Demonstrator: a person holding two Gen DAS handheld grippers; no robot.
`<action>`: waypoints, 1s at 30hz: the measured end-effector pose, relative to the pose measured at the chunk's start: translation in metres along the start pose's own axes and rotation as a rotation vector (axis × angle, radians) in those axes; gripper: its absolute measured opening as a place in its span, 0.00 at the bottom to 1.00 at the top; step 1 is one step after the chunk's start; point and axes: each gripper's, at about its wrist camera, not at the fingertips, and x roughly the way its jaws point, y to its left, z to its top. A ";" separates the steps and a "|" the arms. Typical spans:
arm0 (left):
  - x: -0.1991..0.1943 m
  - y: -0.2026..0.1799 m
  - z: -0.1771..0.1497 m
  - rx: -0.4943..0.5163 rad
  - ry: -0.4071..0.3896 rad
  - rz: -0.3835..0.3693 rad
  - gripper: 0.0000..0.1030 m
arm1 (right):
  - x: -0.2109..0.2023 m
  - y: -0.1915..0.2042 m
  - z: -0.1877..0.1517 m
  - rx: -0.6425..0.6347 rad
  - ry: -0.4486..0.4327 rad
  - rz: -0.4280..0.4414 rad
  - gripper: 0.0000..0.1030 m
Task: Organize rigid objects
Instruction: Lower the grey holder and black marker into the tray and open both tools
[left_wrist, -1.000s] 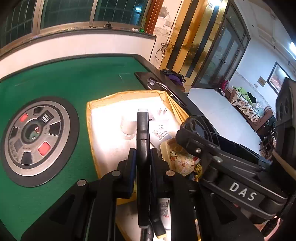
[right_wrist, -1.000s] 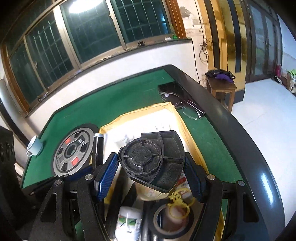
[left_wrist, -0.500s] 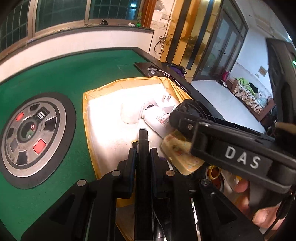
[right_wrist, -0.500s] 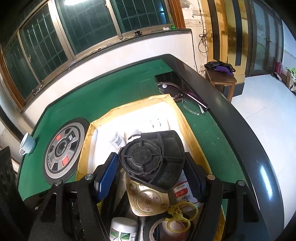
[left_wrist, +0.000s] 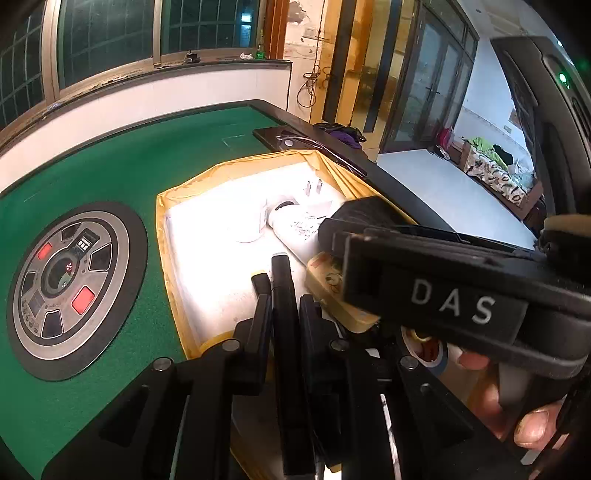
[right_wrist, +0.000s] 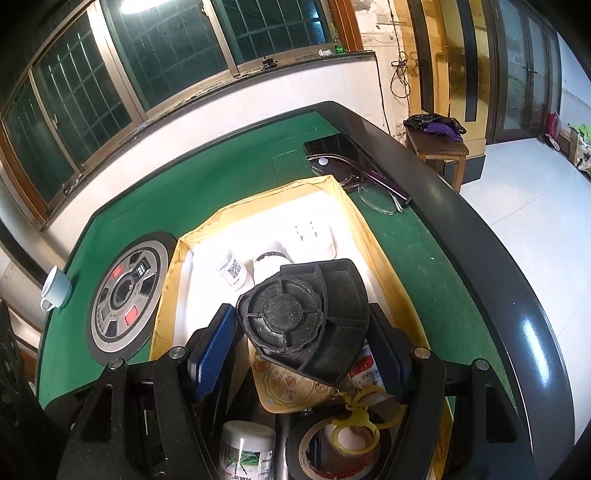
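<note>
Your left gripper (left_wrist: 282, 291) is clenched on a flat black bar (left_wrist: 281, 280) that stands up between the jaws; since a second ago it has pulled back, so the bar's tip now sits nearer the box's front edge. Your right gripper (right_wrist: 301, 328) clamps a black fan-shaped housing (right_wrist: 306, 317) between its blue pads (right_wrist: 212, 341), held above the yellow-lined box (right_wrist: 356, 218) on the green counter (right_wrist: 229, 173); it has risen a little, and more of the box floor shows.

Nearest under the right jaws lie one white jar (right_wrist: 247, 448), one roll of black tape (right_wrist: 338, 445) and one yellow hook (right_wrist: 354, 415). Just past them sits one tan round-patterned lid (right_wrist: 288, 387). Farther in the box are two white bottles (right_wrist: 269, 260) side by side and one white plug adapter (right_wrist: 314, 236) at the far end.

Left of the box lies one round control dial (right_wrist: 123, 295); beyond it stands one white cup (right_wrist: 55, 288). Past the box's far corner rest one pair of glasses (right_wrist: 373, 184) and one dark phone (right_wrist: 332, 146).
</note>
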 end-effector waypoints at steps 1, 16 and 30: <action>-0.001 -0.001 0.000 0.004 -0.004 0.004 0.12 | -0.001 0.001 -0.001 -0.005 -0.003 -0.003 0.64; -0.021 -0.004 -0.009 0.055 -0.059 0.042 0.12 | -0.029 0.012 -0.011 -0.025 -0.086 -0.036 0.77; -0.066 0.001 -0.034 0.111 -0.157 0.076 0.13 | -0.082 0.039 -0.046 -0.076 -0.224 -0.053 0.78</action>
